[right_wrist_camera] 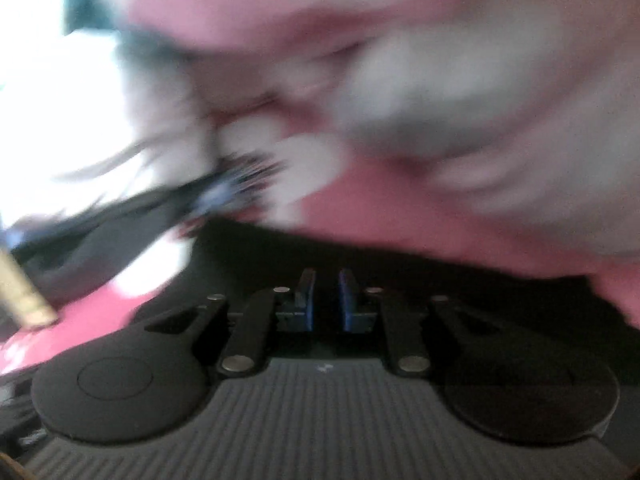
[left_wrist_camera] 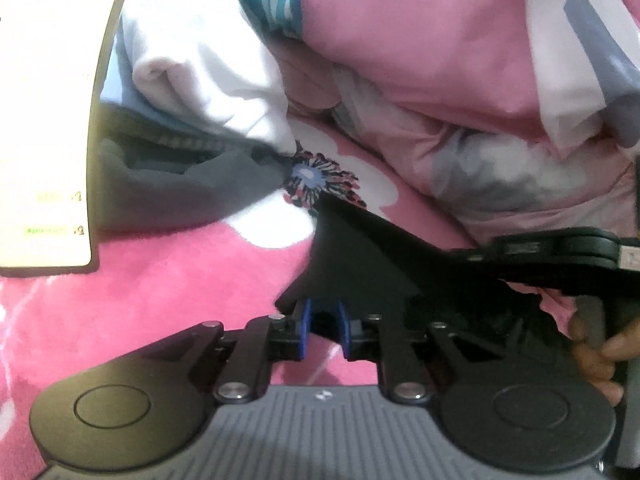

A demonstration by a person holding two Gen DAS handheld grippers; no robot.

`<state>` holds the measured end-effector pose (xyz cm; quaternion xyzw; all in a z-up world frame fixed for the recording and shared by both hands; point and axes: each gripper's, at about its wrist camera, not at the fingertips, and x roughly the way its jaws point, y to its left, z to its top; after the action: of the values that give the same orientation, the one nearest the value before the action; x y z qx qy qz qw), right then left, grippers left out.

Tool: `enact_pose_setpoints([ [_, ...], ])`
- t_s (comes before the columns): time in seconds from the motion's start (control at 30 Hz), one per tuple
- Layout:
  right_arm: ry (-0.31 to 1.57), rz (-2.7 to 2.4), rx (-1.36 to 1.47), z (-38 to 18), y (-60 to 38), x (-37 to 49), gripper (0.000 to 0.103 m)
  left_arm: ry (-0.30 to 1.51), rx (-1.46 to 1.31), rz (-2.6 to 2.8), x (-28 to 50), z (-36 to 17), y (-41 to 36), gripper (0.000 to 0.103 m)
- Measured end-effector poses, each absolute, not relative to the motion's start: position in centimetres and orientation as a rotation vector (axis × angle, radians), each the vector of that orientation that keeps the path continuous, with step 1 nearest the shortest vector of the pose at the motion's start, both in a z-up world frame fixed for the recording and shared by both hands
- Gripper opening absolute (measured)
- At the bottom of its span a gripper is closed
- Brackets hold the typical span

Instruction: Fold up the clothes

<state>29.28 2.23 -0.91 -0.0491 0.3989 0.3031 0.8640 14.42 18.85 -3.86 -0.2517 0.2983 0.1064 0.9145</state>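
Observation:
A black garment [left_wrist_camera: 360, 248] lies stretched over the pink flowered blanket [left_wrist_camera: 160, 300]. A corner of it sits pinched between the blue pads [left_wrist_camera: 306, 328] of my left gripper [left_wrist_camera: 325, 326], which is shut on it. To the right in the same view, the right gripper's black housing [left_wrist_camera: 560, 248] reaches in over the cloth, with a hand [left_wrist_camera: 596, 356] on its grip. The right wrist view is badly blurred. There my right gripper [right_wrist_camera: 327, 300] has its blue pads [right_wrist_camera: 307, 300] close together, with the black garment [right_wrist_camera: 420, 256] filling the narrow gap and spreading around them.
A lit phone screen [left_wrist_camera: 48, 120] stands at the far left. Behind it lie a folded white garment [left_wrist_camera: 200, 60] and a grey one [left_wrist_camera: 180, 184]. A bunched pink and grey quilt [left_wrist_camera: 420, 80] fills the back and right. A brass-coloured object [right_wrist_camera: 24, 296] shows at the left edge.

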Motion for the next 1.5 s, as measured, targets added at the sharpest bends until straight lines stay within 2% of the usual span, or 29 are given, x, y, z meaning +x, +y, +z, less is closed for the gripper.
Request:
enact_pose_setpoints([
  [0.1, 0.913, 0.618, -0.122, -3.4, 5.7, 32.1, 0.010, 0.620, -0.533, 0.221, 14.6, -4.2, 19.1, 0.014],
  [0.27, 0.906, 0.454, 0.109, -3.0, 4.9, 38.3, 0.009, 0.615, -0.540, 0.225, 14.4, -4.1, 19.3, 0.014],
  [0.33, 0.916, 0.459, 0.148, -2.3, 4.1, 37.8, 0.014, 0.611, -0.547, 0.230, 14.3, -4.0, 19.5, 0.015],
  [0.43, 0.928, 0.585, 0.117, -1.0, 3.8, 34.3, 0.014, 0.588, -0.580, 0.260, 13.8, -3.6, 20.3, 0.026],
  [0.53, 0.986, 0.695, 0.010, -1.5, 5.5, 31.3, 0.014, 0.578, -0.604, 0.278, 13.7, -3.5, 21.0, 0.027],
  [0.67, 0.950, 0.745, -0.111, -3.4, 10.1, 30.2, 0.015, 0.607, -0.628, 0.267, 13.8, -4.0, 21.0, 0.027],
  [0.8, 0.940, 0.821, 0.101, -1.8, 10.5, 31.9, 0.015, 0.597, -0.621, 0.272, 13.6, -4.0, 21.0, 0.027],
  [0.87, 0.911, 0.852, 0.184, -0.5, 9.6, 31.8, 0.015, 0.597, -0.629, 0.271, 13.5, -4.0, 21.1, 0.027],
  [1.0, 0.897, 0.796, 0.161, 1.5, 5.7, 29.6, 0.015, 0.584, -0.637, 0.268, 13.3, -3.7, 21.2, 0.027],
  [1.2, 1.014, 0.745, 0.099, -3.2, 3.3, 24.4, 0.015, 0.552, -0.606, 0.283, 13.1, -3.5, 20.8, 0.029],
  [1.27, 0.984, 0.755, 0.093, -3.8, 3.0, 22.0, 0.015, 0.552, -0.590, 0.291, 13.3, -3.6, 20.7, 0.029],
  [1.5, 0.892, 0.812, 0.147, 0.8, -2.6, 13.6, 0.015, 0.541, -0.552, 0.307, 13.7, -4.0, 20.4, 0.029],
])
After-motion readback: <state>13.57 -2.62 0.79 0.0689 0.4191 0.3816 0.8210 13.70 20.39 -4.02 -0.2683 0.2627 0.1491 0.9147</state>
